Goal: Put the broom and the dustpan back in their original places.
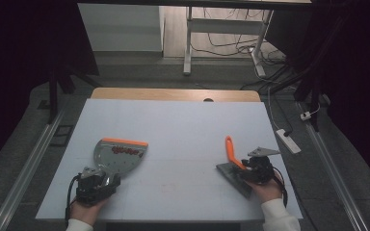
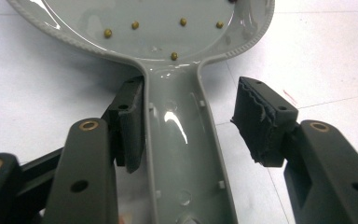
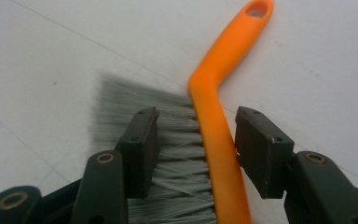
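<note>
Dustpan (image 1: pixel 120 154) and brush (image 1: pixel 233 161) lie on the white surface (image 1: pixel 173 125), well apart from each other, the dustpan toward the surface's left side and the brush toward its right. Taking the dustpan as the landmark: its grey pan has an orange front edge that points away from the person, and its handle runs back toward the near edge of the surface, where the left gripper (image 1: pixel 96 185) sits over it. In the left gripper view the grey handle (image 2: pixel 182 154) passes between the jaws, which stand apart; one pad (image 2: pixel 133 123) lies against the handle's side, while the other is clear of it with white surface showing in the gap. Small yellowish studs dot the inside of the pan (they look like part of the moulding, though that is hard to tell). Far to the right of the dustpan, the brush rests with its orange handle (image 3: pixel 223 116) angled away from the person and its grey bristles (image 3: pixel 168 140) spread flat toward the dustpan's side. The right gripper (image 1: pixel 257 168) is at the brush's near end, held in a hand with a white sleeve. In the right gripper view its jaws are apart and straddle the brush, one over the bristles, the other just beside the handle; whether that pad touches the orange plastic cannot be told.
</note>
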Motion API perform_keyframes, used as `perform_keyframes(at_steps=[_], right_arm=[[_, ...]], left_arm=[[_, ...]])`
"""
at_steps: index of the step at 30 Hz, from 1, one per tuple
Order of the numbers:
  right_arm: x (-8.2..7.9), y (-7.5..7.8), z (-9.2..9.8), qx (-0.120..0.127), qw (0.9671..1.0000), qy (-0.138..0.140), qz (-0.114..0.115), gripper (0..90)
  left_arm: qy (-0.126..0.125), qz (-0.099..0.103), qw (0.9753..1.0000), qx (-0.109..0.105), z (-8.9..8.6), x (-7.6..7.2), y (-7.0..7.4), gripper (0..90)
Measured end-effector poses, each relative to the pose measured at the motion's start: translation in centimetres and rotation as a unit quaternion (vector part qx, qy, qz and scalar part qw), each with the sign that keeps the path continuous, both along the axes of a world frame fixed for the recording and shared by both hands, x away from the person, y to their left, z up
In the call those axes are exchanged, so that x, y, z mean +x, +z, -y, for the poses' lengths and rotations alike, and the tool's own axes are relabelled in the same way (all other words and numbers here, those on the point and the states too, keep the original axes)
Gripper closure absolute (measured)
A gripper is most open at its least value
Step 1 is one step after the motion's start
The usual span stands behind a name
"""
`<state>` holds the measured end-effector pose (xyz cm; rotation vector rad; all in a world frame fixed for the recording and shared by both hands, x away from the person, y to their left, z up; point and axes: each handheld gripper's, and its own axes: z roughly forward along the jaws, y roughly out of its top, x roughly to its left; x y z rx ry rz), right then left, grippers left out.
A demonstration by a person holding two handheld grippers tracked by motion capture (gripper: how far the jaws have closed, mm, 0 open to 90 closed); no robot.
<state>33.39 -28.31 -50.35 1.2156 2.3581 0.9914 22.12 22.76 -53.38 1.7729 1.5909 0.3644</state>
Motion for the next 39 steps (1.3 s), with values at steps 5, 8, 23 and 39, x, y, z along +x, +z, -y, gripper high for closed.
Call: perform_keyframes(at_steps=[5,8,23,39], right_arm=[[-0.1,0.1,0.0,0.004,1.0,0.002,0.004,48.9],[-0.3,0.3,0.0,0.007,0.9999,0.004,0.011,48.7],[-1.7,1.1,-1.7,0.027,0.9951,0.085,0.043,48.8],[-2.4,0.4,-2.4,0.041,0.9893,0.13,0.052,48.4]], left_arm=[[0.006,0.019,0.9997,0.01,-0.6,-0.6,0.7,42.2],[0.0,0.035,0.9993,0.014,-0.8,-1.0,1.3,41.7],[-0.15,0.071,0.9855,0.035,1.1,0.0,3.0,41.8],[-0.22,0.058,0.9734,0.029,1.6,2.5,2.8,41.0]])
